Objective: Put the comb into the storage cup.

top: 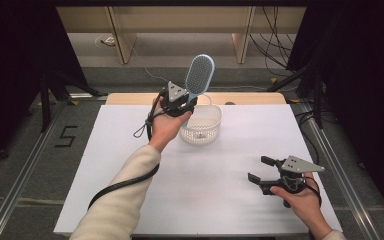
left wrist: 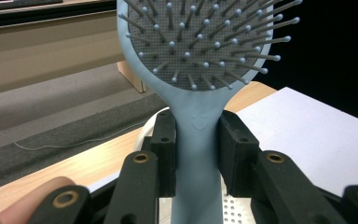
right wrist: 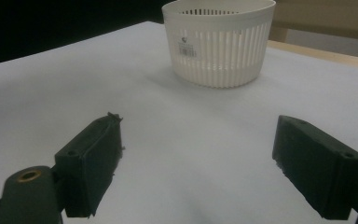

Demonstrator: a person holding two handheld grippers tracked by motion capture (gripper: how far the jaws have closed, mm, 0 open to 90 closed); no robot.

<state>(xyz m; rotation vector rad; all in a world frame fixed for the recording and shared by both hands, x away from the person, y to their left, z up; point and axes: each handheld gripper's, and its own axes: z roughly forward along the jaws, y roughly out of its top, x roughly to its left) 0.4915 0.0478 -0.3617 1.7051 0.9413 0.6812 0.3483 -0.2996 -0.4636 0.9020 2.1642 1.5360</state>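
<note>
Right gripper (top: 258, 169): nearest to me, low over the near right part of the white table sheet (top: 230, 200); my right hand (top: 300, 197) grips it from behind; its two black jaws stand wide apart with nothing between them; in the right gripper view (right wrist: 198, 163) they frame bare white sheet and point toward the basket.

Left forearm: my cream sleeve (top: 120, 200) comes in from the bottom left and runs up toward the middle of the table; the black cable (top: 125, 182) trails beside it.

Left hand (top: 166, 125): raised above the sheet at the basket's left side; it carries my left gripper (top: 184, 102), grey three-cornered plate on top.

Left gripper state: jaws closed on the hairbrush handle, one pad pressed on each side; in the left gripper view (left wrist: 196, 154) the handle stands upright between them.

Hairbrush (top: 199, 76): pale blue paddle brush, held clear of the table; its head rises above and beyond the gripper, tilted slightly right; in the left gripper view its bristle side (left wrist: 205, 42) faces the camera, grey cushion with ball-tipped pins.

Basket (top: 202, 131): round white slotted plastic basket, standing upright on the sheet just right of my left hand, below the held brush; in the right gripper view (right wrist: 219, 42) a small label shows on its wall; well apart from the right gripper.

Far edge: a strip of wooden tabletop (top: 250, 98) shows beyond the sheet.
</note>
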